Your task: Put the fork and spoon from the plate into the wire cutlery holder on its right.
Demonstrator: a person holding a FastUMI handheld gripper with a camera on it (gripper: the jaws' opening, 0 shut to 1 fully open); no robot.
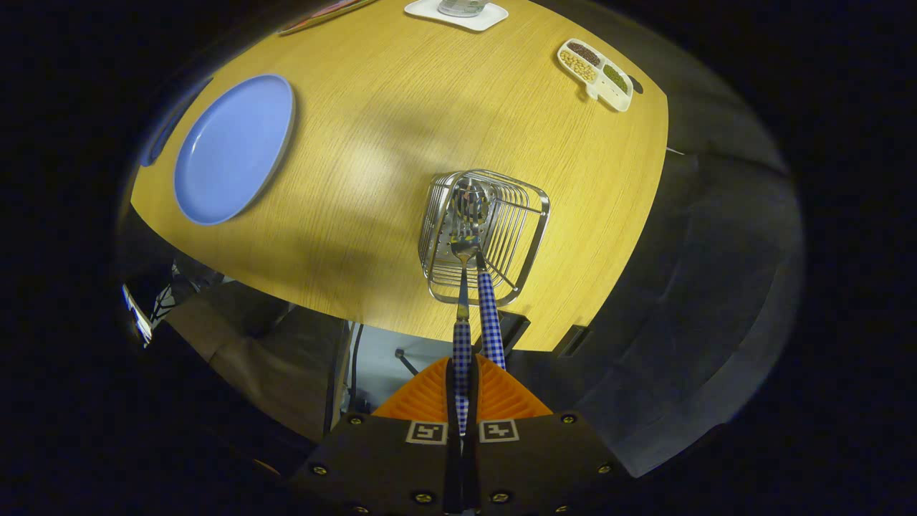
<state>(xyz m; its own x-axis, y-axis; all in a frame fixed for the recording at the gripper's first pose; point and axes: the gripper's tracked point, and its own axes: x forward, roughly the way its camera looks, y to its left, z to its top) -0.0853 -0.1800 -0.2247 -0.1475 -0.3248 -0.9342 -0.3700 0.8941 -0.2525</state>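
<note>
The wire cutlery holder [494,236] stands on the wooden table [372,129] near its front edge, just ahead of my fingers. My gripper [462,390] is shut on the blue-checked handle of what looks like the fork [463,337], whose metal head reaches down into the holder. A second blue-checked utensil, apparently the spoon [490,319], stands inside the holder right beside it, handle leaning toward me. The blue plate [233,150] lies to the holder's left with nothing on it.
A white divided dish [617,94] of beans sits at the far right of the table. A white tray [430,8] with a glass stands at the far edge. Dark seating lies below the table's right side, and the floor shows below the front edge.
</note>
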